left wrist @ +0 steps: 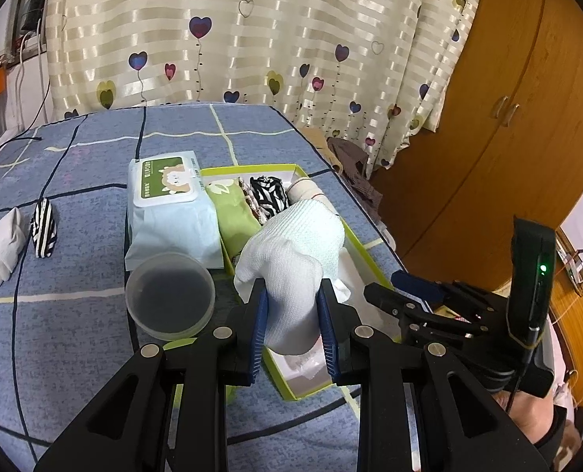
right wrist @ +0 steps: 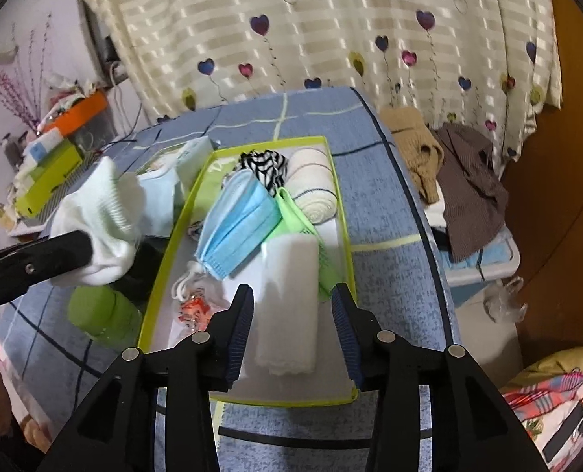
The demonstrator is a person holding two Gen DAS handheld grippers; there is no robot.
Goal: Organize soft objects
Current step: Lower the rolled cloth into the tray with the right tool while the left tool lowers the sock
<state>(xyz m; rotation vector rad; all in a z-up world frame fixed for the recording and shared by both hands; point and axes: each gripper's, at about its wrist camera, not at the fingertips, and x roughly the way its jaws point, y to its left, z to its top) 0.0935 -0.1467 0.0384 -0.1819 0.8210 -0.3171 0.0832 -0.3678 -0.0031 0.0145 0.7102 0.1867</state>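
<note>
Gripping a white ribbed sock, the left gripper has its blue ridged pads pressed into the soft knit from both sides, jaws narrow, the fabric bulging out above them. The sock hangs over the near left part of the box, a shallow cardboard tray with a lime-green rim and white floor, sitting on a blue bedspread crossed with dark and pale lines.

Over on the other side, the right gripper stands half open, nothing pinched. A folded white cloth, fluffy with a scalloped hem, lies on the box floor between the pads at the near right corner, clear of both of them.

Inside the box, a pleated blue mask lies across the middle, its white ear loops bunched toward the near left. A light green cloth sits just right of it along the right wall. At the far end there's a zebra-striped bundle and a cream knit roll side by side.

Against the box's left wall rests a soft wipes pack with a green label. A round translucent lid sits just before it. Near the bedspread's left edge, a grey sock and a striped one lie touching.
</note>
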